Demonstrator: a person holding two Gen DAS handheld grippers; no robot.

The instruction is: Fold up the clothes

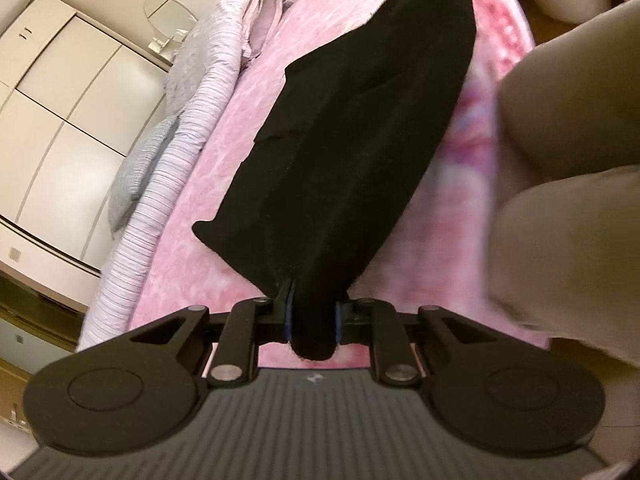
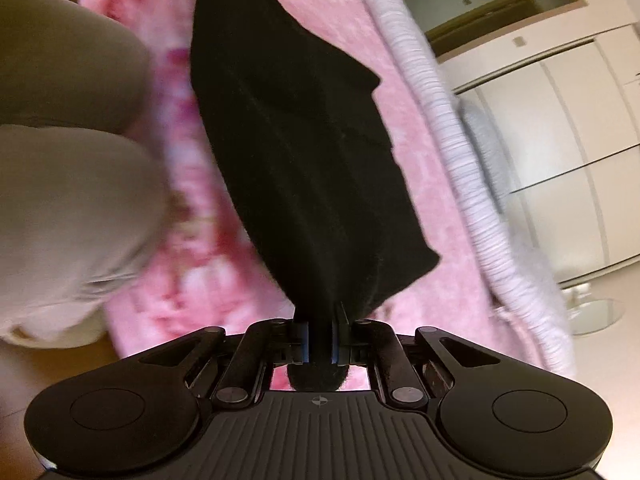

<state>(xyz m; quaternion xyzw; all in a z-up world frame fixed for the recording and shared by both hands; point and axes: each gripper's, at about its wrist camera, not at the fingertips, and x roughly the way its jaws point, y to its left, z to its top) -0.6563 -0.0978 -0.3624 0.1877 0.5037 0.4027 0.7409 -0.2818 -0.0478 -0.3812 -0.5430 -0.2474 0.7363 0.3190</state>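
Two grippers, each clamped on one black garment. Left gripper: blue-padded fingers closed on a bunched edge of the dark cloth, a rounded fold of it bulging back behind the pads toward the ribbed housing. Ahead of the fingers the garment fans out wide and stretches away over a pink bedspread, with a stepped, layered edge on the side left of the fingers. Right gripper: fingers likewise pinched on a gathered edge of the same black fabric, a fold protruding behind the pads; the cloth spreads forward from the grip, its free corner hanging to the right of the fingers. Pink bedspread lies beneath and beyond the garment in both views. A rolled, pale striped quilt runs along the bedspread's far edge, left of the left gripper. Cream wardrobe doors stand beyond it. Blurred beige-clad legs sit right of the left gripper.
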